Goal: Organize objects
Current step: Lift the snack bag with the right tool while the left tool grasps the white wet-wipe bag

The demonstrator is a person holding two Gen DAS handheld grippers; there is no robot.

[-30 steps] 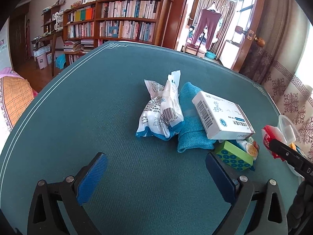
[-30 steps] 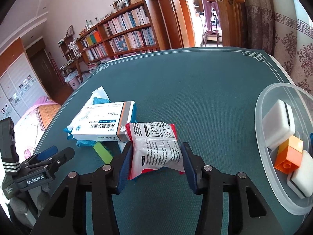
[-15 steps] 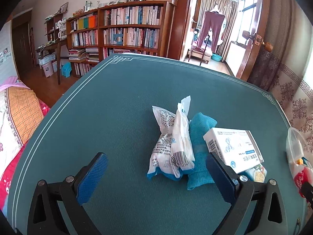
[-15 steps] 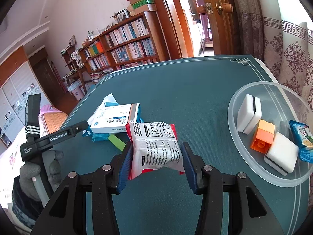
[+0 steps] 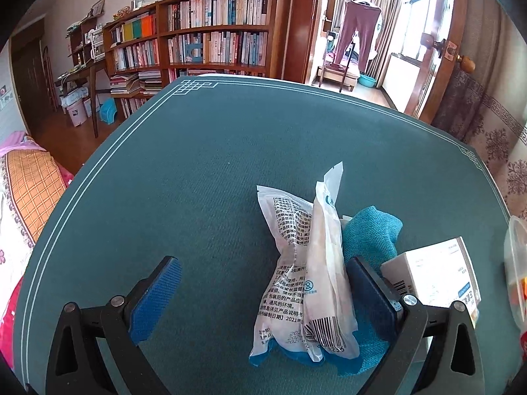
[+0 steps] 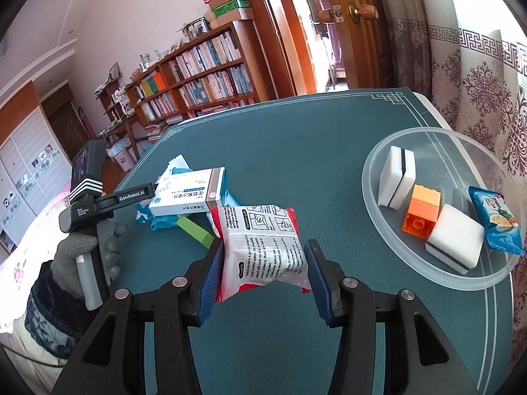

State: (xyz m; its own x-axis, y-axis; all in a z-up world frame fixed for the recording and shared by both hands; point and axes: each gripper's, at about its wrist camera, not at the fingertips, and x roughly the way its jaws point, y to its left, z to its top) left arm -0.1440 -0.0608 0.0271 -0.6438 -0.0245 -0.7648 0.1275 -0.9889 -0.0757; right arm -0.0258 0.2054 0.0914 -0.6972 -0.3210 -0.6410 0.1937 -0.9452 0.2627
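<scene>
Overhead, crinkly red-edged foil packet (image 6: 263, 247) between ribbed blue fingers (image 6: 210, 279) of right gripper (image 6: 262, 278).

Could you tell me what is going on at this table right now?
A person is sorting loose items into a clear bowl using two handheld grippers. The right gripper has its jaws shut on a red and white packet, lifted off the table beside the bowl, which already holds two sponges, an orange block and a blue snack packet. The left gripper is open, with white pouches between its jaws, not gripped.

Bare cloth (image 6: 296, 138) between pile (image 6: 187, 194) and bowl (image 6: 372, 164).
</scene>
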